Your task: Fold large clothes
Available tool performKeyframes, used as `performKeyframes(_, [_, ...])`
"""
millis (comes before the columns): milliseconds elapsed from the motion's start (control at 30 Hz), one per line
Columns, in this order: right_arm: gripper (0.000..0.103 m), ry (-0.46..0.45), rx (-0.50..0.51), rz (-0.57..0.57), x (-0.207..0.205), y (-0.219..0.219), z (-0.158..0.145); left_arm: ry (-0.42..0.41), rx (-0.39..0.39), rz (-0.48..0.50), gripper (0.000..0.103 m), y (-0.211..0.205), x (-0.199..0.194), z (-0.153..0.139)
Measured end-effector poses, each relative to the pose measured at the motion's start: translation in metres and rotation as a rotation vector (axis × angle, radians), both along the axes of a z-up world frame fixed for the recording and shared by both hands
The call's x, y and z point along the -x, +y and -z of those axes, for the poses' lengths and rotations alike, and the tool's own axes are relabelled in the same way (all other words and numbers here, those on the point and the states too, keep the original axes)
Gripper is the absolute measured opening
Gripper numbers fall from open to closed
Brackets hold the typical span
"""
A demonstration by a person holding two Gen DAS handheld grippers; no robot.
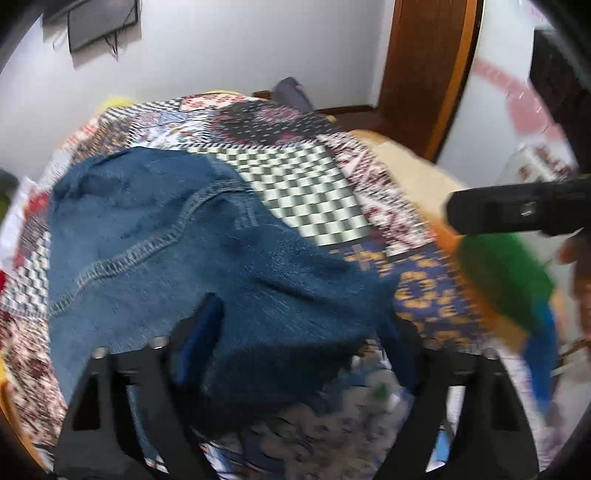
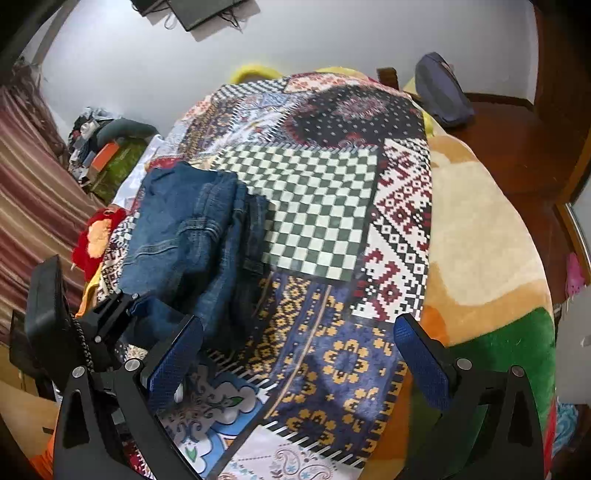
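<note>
Both my grippers' jaws stand apart, left gripper (image 1: 303,328) over the folded blue denim jeans (image 1: 177,236), right gripper (image 2: 299,354) above the patchwork-patterned bedspread (image 2: 332,258), gripping nothing.

Bed (image 2: 480,229), patchwork-patterned cover (image 2: 325,192). Behind it: white wall (image 2: 295,44) bearing dark mounted screen (image 2: 207,11). Right of bed: wooden door frame (image 1: 428,74), reddish wooden floor (image 2: 517,147). Left of bed: striped curtain (image 2: 33,184), cluttered heap (image 2: 99,140).

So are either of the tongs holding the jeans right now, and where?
Neither. The left tongs stand open over the near edge of the jeans, pads not pressing. The right tongs are open over the bedspread, empty.
</note>
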State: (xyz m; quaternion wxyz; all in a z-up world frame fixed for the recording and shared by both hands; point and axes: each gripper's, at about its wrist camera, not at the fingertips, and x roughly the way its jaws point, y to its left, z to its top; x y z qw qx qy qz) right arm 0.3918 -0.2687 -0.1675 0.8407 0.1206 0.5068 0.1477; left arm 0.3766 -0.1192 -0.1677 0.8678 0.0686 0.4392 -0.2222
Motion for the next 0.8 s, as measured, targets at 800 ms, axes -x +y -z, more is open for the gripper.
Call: performKeyframes(800, [0.103, 0.062, 0.095, -0.191, -0.05, 0.094, 0.063, 0.134, -0.01, -0.429, 0.103, 0.179, 0.035, 0.029])
